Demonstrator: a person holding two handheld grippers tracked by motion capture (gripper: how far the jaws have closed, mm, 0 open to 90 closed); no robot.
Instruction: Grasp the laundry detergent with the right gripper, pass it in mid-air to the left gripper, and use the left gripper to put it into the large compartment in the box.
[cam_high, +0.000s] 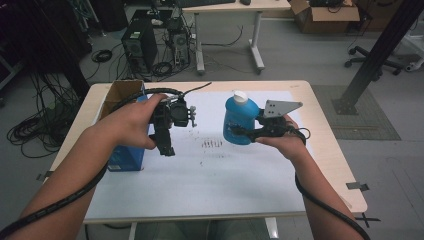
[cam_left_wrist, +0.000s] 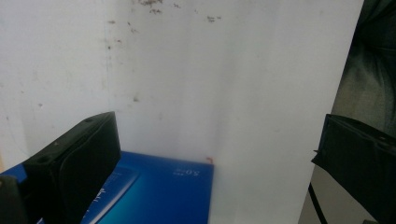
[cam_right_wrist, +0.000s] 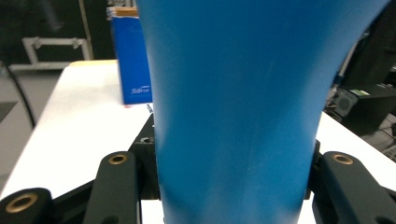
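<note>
My right gripper (cam_high: 243, 133) is shut on a blue bottle (cam_high: 239, 120) with a white cap and holds it upright above the white sheet (cam_high: 215, 175), right of centre. In the right gripper view the bottle's blue body (cam_right_wrist: 233, 107) sits between the two black jaws. My left gripper (cam_high: 165, 146) hovers left of centre, pointing down, beside a tall blue box (cam_high: 128, 159) with an open top. In the left gripper view that gripper (cam_left_wrist: 215, 140) stands open, its jaws far apart with nothing between them, and the blue box (cam_left_wrist: 159, 191) lies below.
The wooden table (cam_high: 327, 150) carries the white sheet, which has small dark marks at its middle. Behind the table are computer towers (cam_high: 140, 45), loose cables on the floor, a white desk (cam_high: 230, 10) and a black slanted post (cam_high: 380, 50) at the right.
</note>
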